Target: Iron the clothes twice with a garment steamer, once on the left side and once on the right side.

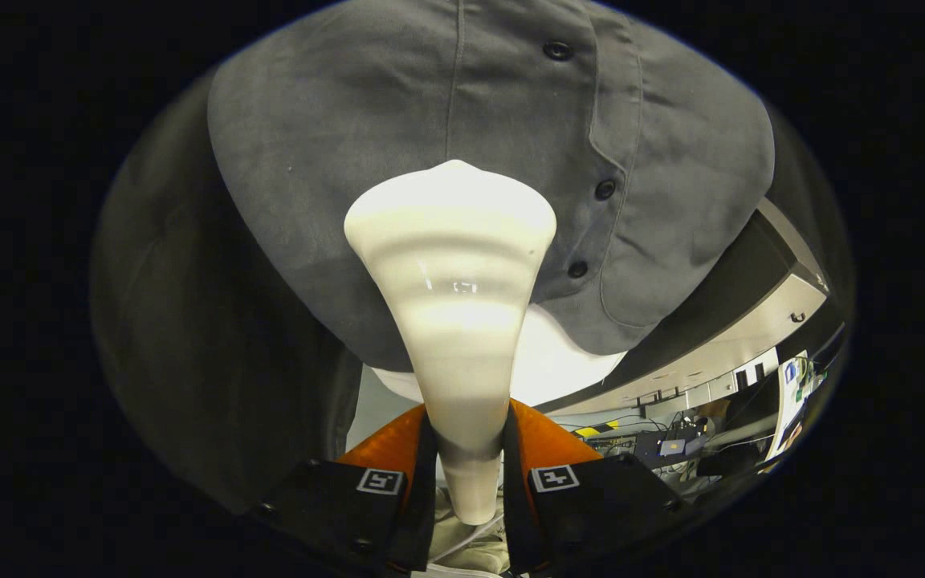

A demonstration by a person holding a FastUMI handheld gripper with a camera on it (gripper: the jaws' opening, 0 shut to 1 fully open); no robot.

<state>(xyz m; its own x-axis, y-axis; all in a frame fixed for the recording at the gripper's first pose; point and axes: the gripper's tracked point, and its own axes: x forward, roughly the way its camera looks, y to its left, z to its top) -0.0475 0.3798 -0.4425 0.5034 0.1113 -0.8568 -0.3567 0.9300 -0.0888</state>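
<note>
Your gripper [469, 482] is clenched on the thin handle of the white steamer [453, 265], with one of the fingers [418, 482] pressing on each side of it. The wide head of the steamer points away from you and sits right up against the grey shirt [334, 160], or very close to it; you cannot tell if it really touches. The shirt hangs just past the head, and its row of dark buttons [605, 189] runs down a little to the side of it. Be careful here. The handle is smooth and gets thinner where you hold it, so it could slip or twist in the fingers if you push hard on the cloth. If you slide toward the buttons, the head could catch on one and pull the shirt. If you stay too long in one spot, that bit may get too wet or hot. Move slowly and keep the head flat.
</note>
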